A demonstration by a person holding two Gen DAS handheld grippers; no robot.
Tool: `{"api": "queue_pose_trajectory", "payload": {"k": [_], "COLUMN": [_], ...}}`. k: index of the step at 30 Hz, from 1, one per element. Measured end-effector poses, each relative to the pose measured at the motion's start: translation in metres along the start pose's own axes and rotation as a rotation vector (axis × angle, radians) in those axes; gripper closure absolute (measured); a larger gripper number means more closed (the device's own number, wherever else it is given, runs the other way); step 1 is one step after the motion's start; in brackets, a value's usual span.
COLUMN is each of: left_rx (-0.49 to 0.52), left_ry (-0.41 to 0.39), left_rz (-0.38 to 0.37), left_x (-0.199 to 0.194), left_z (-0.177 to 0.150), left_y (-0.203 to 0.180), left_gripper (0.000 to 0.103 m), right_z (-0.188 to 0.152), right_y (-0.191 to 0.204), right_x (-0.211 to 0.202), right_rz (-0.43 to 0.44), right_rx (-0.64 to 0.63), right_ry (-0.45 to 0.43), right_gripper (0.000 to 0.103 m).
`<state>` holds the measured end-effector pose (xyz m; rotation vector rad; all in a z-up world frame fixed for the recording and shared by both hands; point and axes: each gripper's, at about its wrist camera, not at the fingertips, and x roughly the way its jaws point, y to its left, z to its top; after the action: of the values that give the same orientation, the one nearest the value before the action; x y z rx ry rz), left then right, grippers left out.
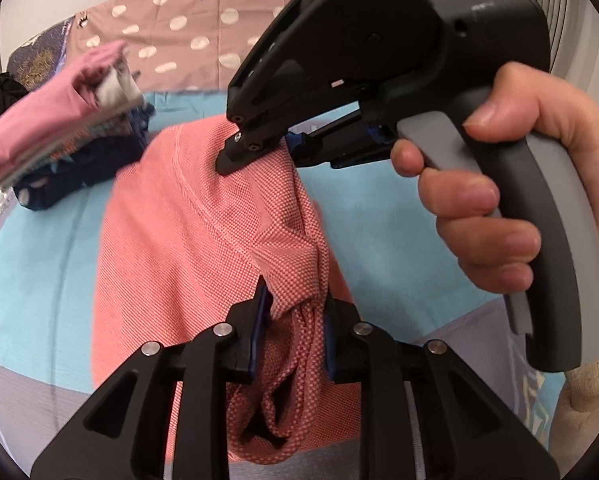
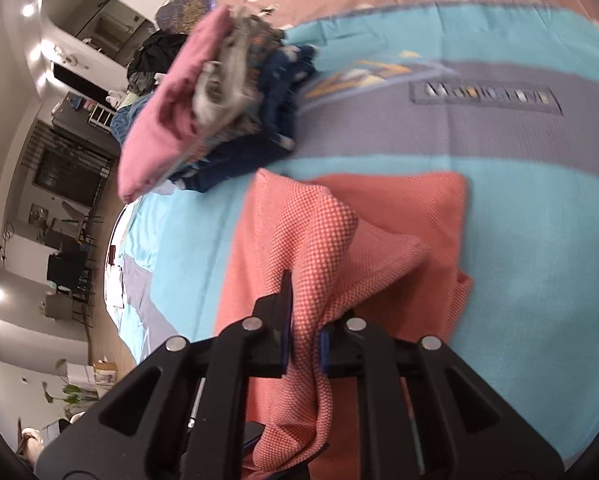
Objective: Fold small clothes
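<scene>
Folding the coral-red waffle-knit garment (image 1: 187, 240) on the turquoise-and-grey bed cover (image 2: 539, 240).
We are pinching its bunched fabric in both the left gripper (image 1: 295, 312) and right gripper (image 2: 305, 320) jaws.

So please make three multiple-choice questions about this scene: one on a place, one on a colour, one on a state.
1. Where does the stack of folded clothes lie?
A. On the bed cover
B. On the floor
C. In a basket

2. What colour is the garment held by both tools?
A. Navy blue
B. Coral red
C. White

3. What is the state of the left tool?
A. Open and empty
B. Out of sight
C. Shut on the garment

Answers: 1 A, the stack rests on the turquoise bed cover. 2 B, its weave is coral red. 3 C, bunched cloth sits pinched between its pads; the right tool grips likewise.
</scene>
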<state>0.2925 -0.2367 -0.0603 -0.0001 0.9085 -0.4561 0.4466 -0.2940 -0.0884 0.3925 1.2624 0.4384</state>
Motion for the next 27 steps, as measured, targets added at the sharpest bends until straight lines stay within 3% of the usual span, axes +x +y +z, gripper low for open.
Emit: {"api": "queue_pose_trajectory", "payload": {"k": [3, 6, 10, 12, 16, 19, 21, 22, 23, 24, 27], "left_rx": [0.010, 0.011, 0.019, 0.017, 0.031, 0.043, 0.048, 0.046, 0.039, 0.019, -0.014], "left_ry": [0.047, 0.043, 0.042, 0.044, 0.048, 0.053, 0.057, 0.063, 0.070, 0.082, 0.091], "left_rz": [0.002, 0.012, 0.001, -0.004, -0.005, -0.028, -0.030, -0.052, -0.087, -0.152, -0.314], "left_x": [0.019, 0.026, 0.028, 0.027, 0.027, 0.027, 0.026, 0.025, 0.023, 0.019, -0.002], "left_z": [-0.007, -0.013, -0.017, -0.018, -0.021, -0.018, -0.019, -0.020, -0.019, -0.019, -0.018], "left_y": [-0.006, -0.010, -0.015, -0.015, -0.021, -0.022, -0.024, -0.024, -0.024, -0.021, -0.006], "left_gripper": [0.079, 0.076, 0.071, 0.069, 0.060, 0.048, 0.046, 0.039, 0.030, 0.028, 0.026], "right_z": [-0.008, -0.012, -0.005, 0.004, 0.020, 0.024, 0.023, 0.021, 0.020, 0.018, 0.011], "right_y": [-0.025, -0.042, -0.060, -0.068, -0.065, -0.058, -0.059, -0.058, -0.059, -0.059, -0.060], "right_x": [0.010, 0.015, 0.009, 0.004, 0.000, 0.001, 0.002, 0.000, 0.000, -0.006, -0.024], "right_rz": [0.018, 0.049, 0.081, 0.118, 0.150, 0.063, -0.009, -0.078, -0.115, -0.187, -0.291], "right_rx": [0.051, 0.095, 0.151, 0.195, 0.191, 0.142, 0.130, 0.118, 0.113, 0.106, 0.084], "right_ry": [0.002, -0.009, -0.079, -0.115, -0.137, -0.145, -0.149, -0.164, -0.177, -0.208, -0.276], "right_gripper": [0.087, 0.081, 0.077, 0.077, 0.090, 0.096, 0.096, 0.095, 0.091, 0.090, 0.090]}}
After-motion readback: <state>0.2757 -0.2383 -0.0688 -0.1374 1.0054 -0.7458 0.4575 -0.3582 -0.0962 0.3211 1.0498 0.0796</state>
